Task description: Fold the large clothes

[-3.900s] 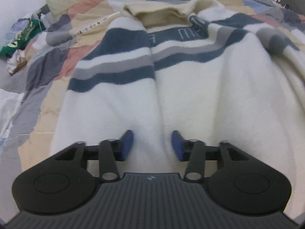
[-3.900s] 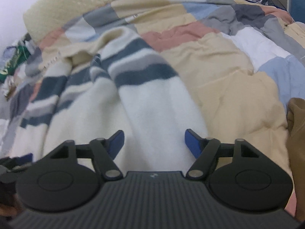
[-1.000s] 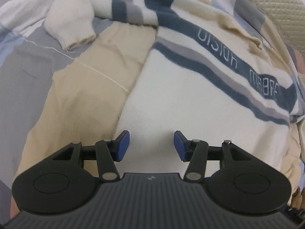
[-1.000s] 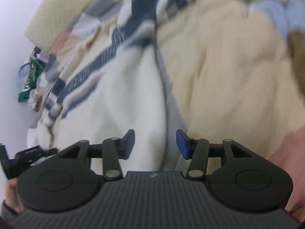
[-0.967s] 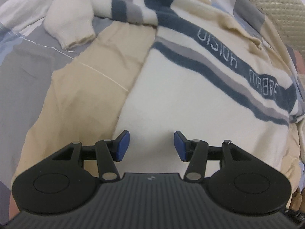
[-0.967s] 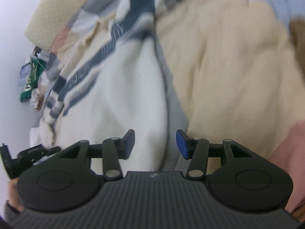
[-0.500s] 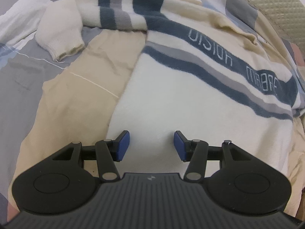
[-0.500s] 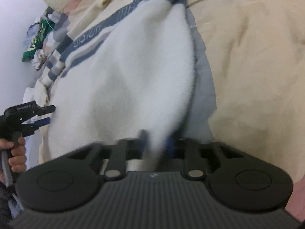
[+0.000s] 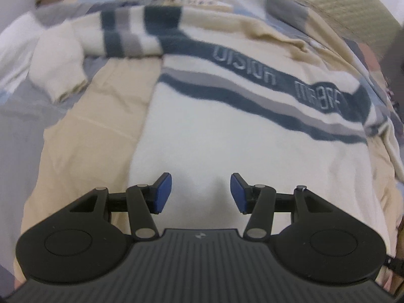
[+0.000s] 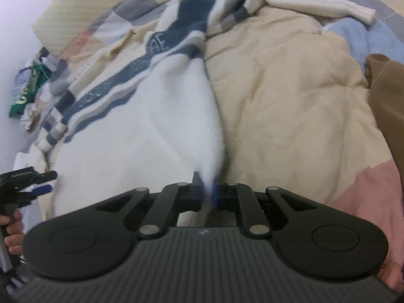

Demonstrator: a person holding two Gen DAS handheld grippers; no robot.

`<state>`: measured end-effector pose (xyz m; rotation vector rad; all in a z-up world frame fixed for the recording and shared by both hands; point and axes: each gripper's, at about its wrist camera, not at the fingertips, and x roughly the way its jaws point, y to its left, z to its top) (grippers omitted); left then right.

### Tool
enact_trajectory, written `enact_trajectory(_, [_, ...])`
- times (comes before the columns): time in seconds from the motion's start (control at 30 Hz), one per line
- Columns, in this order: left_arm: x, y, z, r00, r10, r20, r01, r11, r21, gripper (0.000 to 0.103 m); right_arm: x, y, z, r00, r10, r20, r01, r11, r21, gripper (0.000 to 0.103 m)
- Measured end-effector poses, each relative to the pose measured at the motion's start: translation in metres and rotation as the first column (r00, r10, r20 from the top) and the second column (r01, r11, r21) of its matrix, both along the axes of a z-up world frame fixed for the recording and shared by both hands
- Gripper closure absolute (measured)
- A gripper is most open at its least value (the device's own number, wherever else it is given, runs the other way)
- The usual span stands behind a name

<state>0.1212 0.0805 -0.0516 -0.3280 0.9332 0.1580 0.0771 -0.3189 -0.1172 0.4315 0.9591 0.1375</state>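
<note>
My right gripper [image 10: 207, 192] is pinched onto the near corner of the fluffy white sweater with navy and grey stripes [image 10: 151, 116], so nothing more fits between its pads. To its right, the beige and pink patchwork quilt [image 10: 290, 106] lies bare and open for passing, until the brown fabric [image 10: 386, 106] at the far right edge. My left gripper [image 9: 201, 193] hangs over the sweater's plain white body with its pads apart and nothing between them. The cream sleeve cuff [image 9: 60, 73] lies off to its upper left, with bare quilt between.
</note>
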Motion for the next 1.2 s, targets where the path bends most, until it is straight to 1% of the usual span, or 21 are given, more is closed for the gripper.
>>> enact_trajectory(0.03, [0.000, -0.004, 0.002, 1.000, -0.015, 0.010, 0.015, 1.000, 0.012, 0.046, 0.001, 0.000, -0.001, 1.000, -0.001, -0.002, 0.001, 1.000, 0.003, 0.091])
enact_trajectory(0.1, [0.000, -0.014, 0.009, 0.998, -0.052, 0.035, 0.051, 0.998, 0.036, 0.046, 0.001, -0.002, -0.001, 1.000, -0.025, 0.008, 0.025, 1.000, 0.008, 0.085])
enact_trajectory(0.2, [0.000, -0.030, 0.020, 0.992, -0.098, 0.076, 0.095, 0.994, 0.049, 0.046, -0.002, -0.007, 0.005, 0.996, -0.076, 0.039, 0.077, 0.996, -0.038, 0.084])
enact_trajectory(0.23, [0.001, -0.035, 0.025, 0.989, -0.114, 0.092, 0.110, 0.993, 0.050, 0.046, -0.002, -0.008, 0.007, 0.995, -0.082, 0.055, 0.084, 0.996, -0.033, 0.084])
enact_trajectory(0.27, [0.001, -0.041, 0.029, 0.986, -0.128, 0.107, 0.122, 0.991, 0.056, 0.046, -0.001, -0.010, 0.009, 0.994, -0.085, 0.073, 0.086, 0.996, -0.024, 0.080])
enact_trajectory(0.3, [0.002, -0.048, 0.033, 0.983, -0.140, 0.118, 0.134, 0.989, 0.064, 0.046, 0.000, -0.010, 0.012, 0.992, -0.083, 0.095, 0.086, 0.996, -0.019, 0.071])
enact_trajectory(0.37, [0.005, -0.061, 0.041, 0.975, -0.171, 0.141, 0.161, 0.984, 0.079, 0.046, 0.002, -0.006, 0.020, 0.986, -0.062, 0.152, 0.069, 0.997, -0.039, 0.063])
enact_trajectory(0.5, [0.008, -0.088, 0.055, 0.958, -0.222, 0.184, 0.206, 0.973, 0.102, 0.046, 0.008, 0.007, 0.037, 0.962, 0.027, 0.272, 0.003, 0.994, -0.108, 0.063])
enact_trajectory(0.57, [0.011, -0.101, 0.058, 0.950, -0.242, 0.198, 0.228, 0.969, 0.093, 0.046, 0.014, 0.014, 0.041, 0.948, 0.068, 0.310, -0.027, 0.991, -0.133, 0.063])
enact_trajectory(0.63, [0.015, -0.112, 0.058, 0.942, -0.261, 0.211, 0.248, 0.965, 0.090, 0.046, 0.022, 0.021, 0.042, 0.939, 0.108, 0.325, -0.061, 0.987, -0.150, 0.063])
enact_trajectory(0.7, [0.020, -0.124, 0.053, 0.936, -0.278, 0.217, 0.259, 0.959, 0.113, 0.045, 0.031, 0.027, 0.039, 0.938, 0.140, 0.317, -0.088, 0.981, -0.172, 0.064])
enact_trajectory(0.8, [0.028, -0.138, 0.038, 0.926, -0.308, 0.217, 0.281, 0.948, 0.146, 0.045, 0.044, 0.033, 0.032, 0.942, 0.169, 0.290, -0.110, 0.971, -0.210, 0.064])
enact_trajectory(0.9, [0.041, -0.140, 0.015, 0.926, -0.327, 0.189, 0.300, 0.941, 0.158, 0.045, 0.057, 0.028, 0.028, 0.949, 0.160, 0.273, -0.100, 0.970, -0.220, 0.064])
enact_trajectory(1.0, [0.051, -0.137, -0.007, 0.930, -0.324, 0.170, 0.294, 0.938, 0.183, 0.045, 0.072, 0.013, 0.029, 0.955, 0.109, 0.276, -0.057, 0.980, -0.191, 0.064])
enact_trajectory(1.07, [0.058, -0.135, -0.024, 0.938, -0.321, 0.129, 0.295, 0.937, 0.187, 0.045, 0.086, -0.002, 0.031, 0.959, 0.065, 0.275, -0.020, 0.987, -0.161, 0.064])
enact_trajectory(1.13, [0.065, -0.130, -0.041, 0.949, -0.308, 0.072, 0.294, 0.943, 0.154, 0.046, 0.101, -0.017, 0.033, 0.960, 0.013, 0.279, 0.023, 0.992, -0.127, 0.064])
enact_trajectory(1.17, [0.067, -0.127, -0.048, 0.954, -0.294, 0.064, 0.284, 0.950, 0.127, 0.045, 0.109, -0.026, 0.035, 0.959, -0.015, 0.282, 0.049, 0.992, -0.114, 0.064])
enact_trajectory(1.2, [0.068, -0.124, -0.052, 0.956, -0.286, 0.066, 0.277, 0.954, 0.115, 0.044, 0.117, -0.037, 0.036, 0.957, -0.049, 0.285, 0.081, 0.992, -0.100, 0.064])
